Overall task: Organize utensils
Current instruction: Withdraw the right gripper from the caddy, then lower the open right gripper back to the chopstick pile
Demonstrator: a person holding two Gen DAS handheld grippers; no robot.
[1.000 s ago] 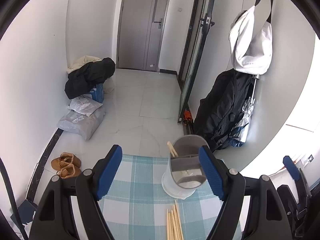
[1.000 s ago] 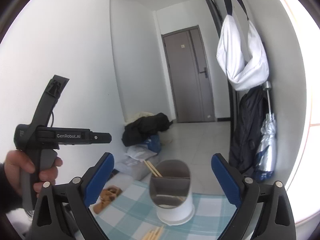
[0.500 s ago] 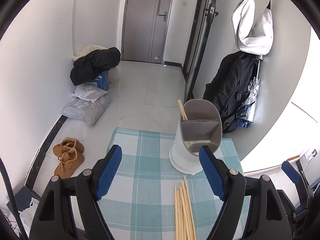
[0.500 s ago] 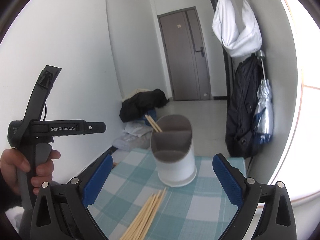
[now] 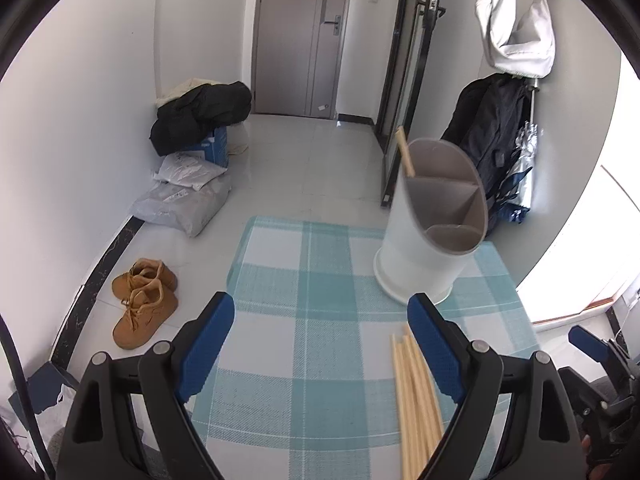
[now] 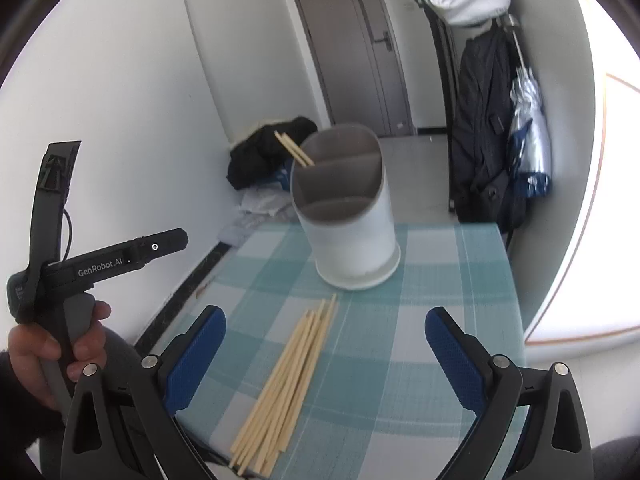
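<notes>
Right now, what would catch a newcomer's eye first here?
Probably the white utensil holder standing at the far end of the checked tablecloth, with chopsticks already poking from its rear compartment. Nearer lies a loose bundle of chopsticks, flat on the cloth. Both grippers frame it, blue jaws wide open and empty.

Bright daylight floods from the blown-out right side; fisheye bends edges, right view slightly blurred.

Only legible text I can make out: "GenRobot.AI", white lettering on the black body of the left gripper (image 6: 132,258) handle unit, seen from the right wrist view. Blue box (image 5: 216,146) on the floor has print, too small to read
</notes>
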